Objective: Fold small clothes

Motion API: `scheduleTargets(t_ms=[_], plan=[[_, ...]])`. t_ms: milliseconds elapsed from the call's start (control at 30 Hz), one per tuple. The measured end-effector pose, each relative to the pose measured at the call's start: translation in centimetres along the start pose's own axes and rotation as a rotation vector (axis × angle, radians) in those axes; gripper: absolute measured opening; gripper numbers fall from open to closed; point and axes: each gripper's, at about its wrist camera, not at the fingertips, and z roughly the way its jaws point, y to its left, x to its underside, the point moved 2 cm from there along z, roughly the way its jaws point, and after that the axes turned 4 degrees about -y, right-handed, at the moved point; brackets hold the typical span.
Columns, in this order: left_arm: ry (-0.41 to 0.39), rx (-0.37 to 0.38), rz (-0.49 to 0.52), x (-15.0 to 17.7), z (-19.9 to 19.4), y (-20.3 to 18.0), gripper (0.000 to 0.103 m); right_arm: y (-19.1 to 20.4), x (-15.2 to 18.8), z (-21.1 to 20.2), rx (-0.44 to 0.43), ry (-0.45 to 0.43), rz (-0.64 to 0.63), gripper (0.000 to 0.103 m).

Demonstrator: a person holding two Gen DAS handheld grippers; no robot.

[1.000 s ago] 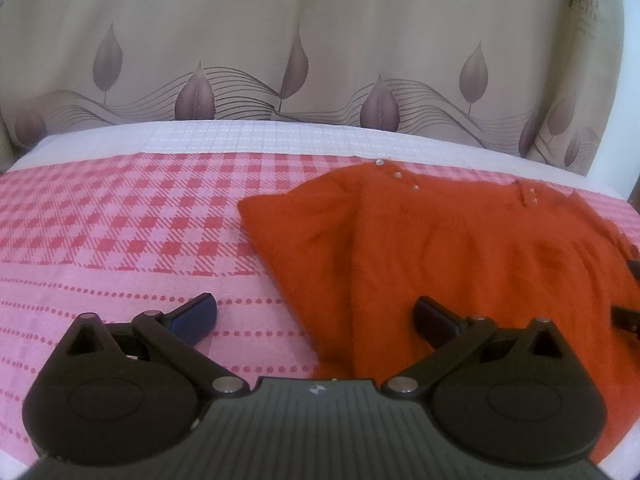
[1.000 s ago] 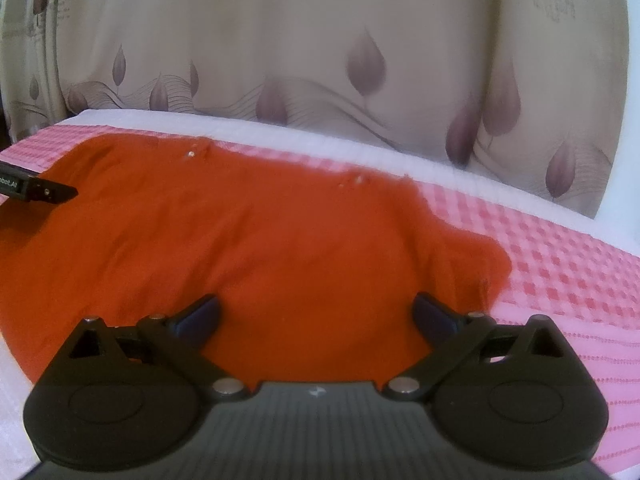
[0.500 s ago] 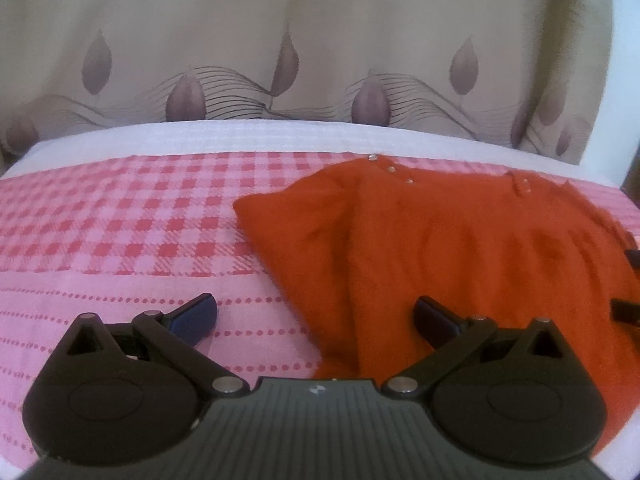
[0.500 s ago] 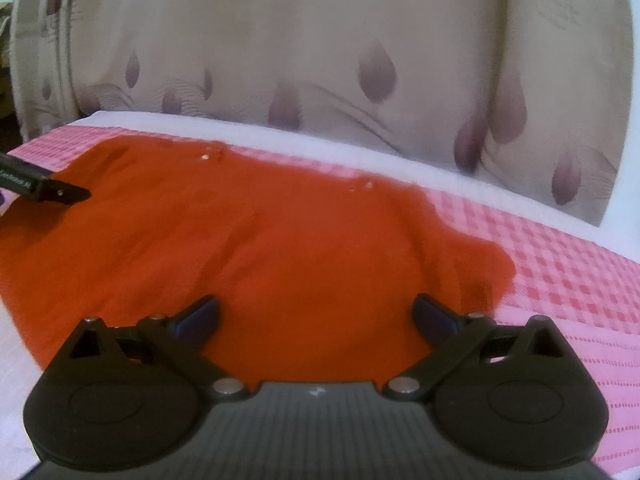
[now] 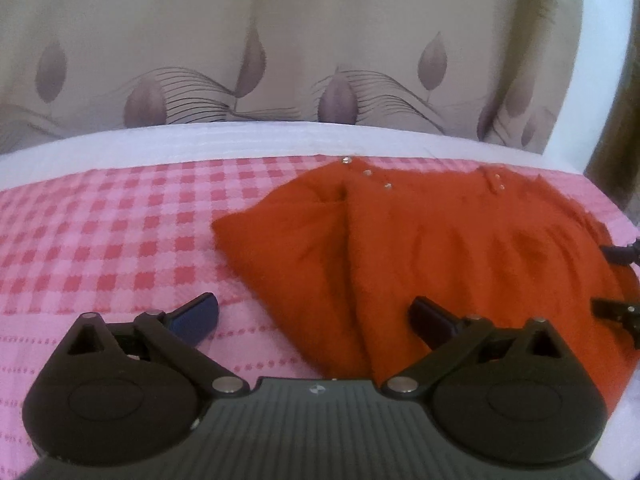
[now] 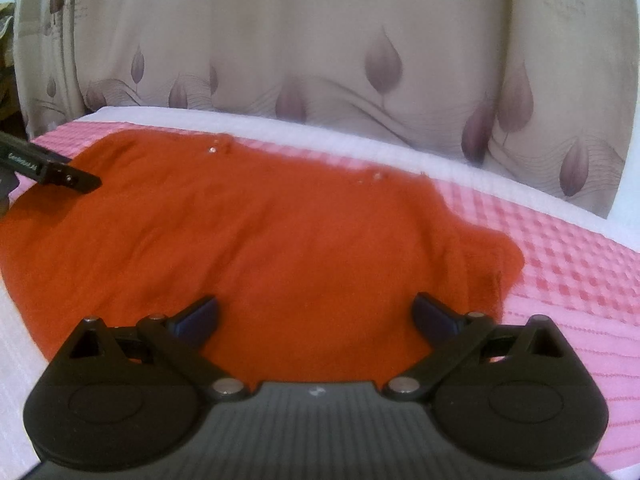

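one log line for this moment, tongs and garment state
phase: pre-grasp | left tongs: open, empty | right tongs: open, empty | orange garment: spread flat on pink checked cloth, unfolded

Home bedroom, pink checked bedspread (image 5: 100, 232), leaf-patterned beige curtain (image 5: 280, 40) behind

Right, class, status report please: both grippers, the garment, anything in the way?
Left gripper open, right gripper open, both empty. Orange garment lies spread on pink checked cloth, not yet folded. Nothing in the way.
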Motion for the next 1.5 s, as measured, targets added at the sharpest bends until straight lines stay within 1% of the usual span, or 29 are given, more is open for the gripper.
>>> scheduleTargets(t_ms=[67, 167, 233, 267, 333, 367, 433, 500, 533, 600, 667, 700, 733, 767, 800, 900, 933, 967, 1000, 1033, 1067, 1100, 1167, 1233, 1300, 1400, 1500], plan=[[0.001, 0.021, -0.011, -0.3, 0.3, 0.1, 0.097, 0.0, 0.0, 0.0, 0.0, -0.002, -0.006, 0.103], [-0.006, 0.039, -0.031, -0.7, 0.6, 0.5, 0.09, 0.1, 0.0, 0.0, -0.003, -0.004, -0.006, 0.103], [-0.014, 0.049, -0.05, -1.0, 0.8, 0.8, 0.079, -0.1, 0.0, -0.1, -0.006, -0.006, -0.002, 0.103], [-0.016, 0.051, -0.059, -1.1, 0.9, 0.9, 0.078, -0.1, 0.0, -0.1, -0.007, -0.007, -0.001, 0.103], [-0.02, 0.054, -0.079, -1.3, 1.0, 1.0, 0.069, -0.1, 0.0, -0.1, -0.007, -0.008, -0.002, 0.103], [-0.02, 0.058, -0.093, -1.4, 1.0, 1.1, 0.066, -0.1, 0.0, -0.2, -0.006, -0.009, -0.005, 0.103], [-0.023, 0.087, -0.14, -1.5, 1.1, 1.4, 0.052, 0.0, -0.1, -0.2, -0.003, -0.011, -0.007, 0.103], [-0.028, 0.125, -0.213, -1.5, 1.2, 1.9, 0.047, 0.0, 0.0, -0.3, -0.002, -0.012, -0.006, 0.103], [-0.03, 0.135, -0.248, -1.5, 1.2, 2.2, 0.047, 0.0, 0.0, -0.3, -0.003, -0.012, -0.006, 0.103], [-0.03, 0.148, -0.267, -1.5, 1.3, 2.2, 0.047, -0.2, -0.1, -0.2, -0.009, -0.007, 0.002, 0.103], [-0.037, 0.167, -0.257, -1.6, 1.4, 2.0, 0.061, -0.5, -0.2, -0.1, -0.017, 0.0, 0.014, 0.103], [-0.039, 0.19, -0.255, -1.6, 1.4, 1.9, 0.076, -0.6, -0.2, 0.0, -0.018, 0.001, 0.019, 0.103], [-0.042, 0.213, -0.259, -1.6, 1.4, 1.7, 0.084, -0.7, -0.3, 0.1, -0.018, 0.003, 0.02, 0.103], [-0.044, 0.23, -0.265, -1.5, 1.5, 1.6, 0.097, -0.7, -0.3, 0.1, -0.014, 0.004, 0.018, 0.103], [-0.048, 0.244, -0.272, -1.5, 1.6, 1.5, 0.103, -0.6, -0.3, 0.2, -0.01, 0.007, 0.015, 0.103], [-0.06, 0.235, -0.236, -1.3, 1.8, 0.7, 0.1, -0.8, -0.4, 0.1, -0.016, 0.007, 0.022, 0.103], [-0.053, 0.23, -0.224, -1.4, 1.9, 0.6, 0.097, -0.8, -0.4, 0.2, -0.013, 0.007, 0.019, 0.103], [-0.052, 0.221, -0.218, -1.5, 1.9, 0.5, 0.088, -0.7, -0.4, 0.2, -0.008, 0.007, 0.011, 0.103], [-0.048, 0.2, -0.217, -1.5, 1.9, 0.7, 0.054, -0.6, -0.4, 0.1, -0.005, 0.005, 0.005, 0.103], [-0.042, 0.154, -0.217, -1.5, 2.0, 1.0, 0.034, -0.6, -0.4, 0.1, -0.004, 0.005, 0.006, 0.103], [-0.038, 0.165, -0.253, -1.5, 2.2, 1.7, 0.033, -0.6, -0.4, 0.1, -0.004, 0.005, 0.008, 0.103], [-0.036, 0.185, -0.311, -1.4, 2.3, 2.4, 0.03, -0.6, -0.4, 0.1, -0.004, 0.004, 0.007, 0.103], [-0.036, 0.184, -0.357, -1.2, 2.4, 3.0, 0.029, -0.5, -0.4, 0.1, -0.002, 0.002, 0.007, 0.103], [-0.038, 0.169, -0.363, -1.3, 2.2, 2.7, 0.028, -0.6, -0.4, 0.0, -0.009, 0.004, 0.008, 0.103], [-0.034, 0.153, -0.369, -1.5, 2.1, 2.3, 0.026, -0.9, -0.4, -0.5, -0.019, -0.022, 0.024, 0.103], [-0.02, 0.122, -0.384, -1.9, 1.9, 1.8, 0.026, -2.2, -0.4, -1.9, -0.064, -0.102, 0.086, 0.103], [-0.008, 0.088, -0.38, -2.5, 1.8, 1.3, 0.024, -4.0, -0.3, -2.9, -0.086, -0.171, 0.191, 0.103]])
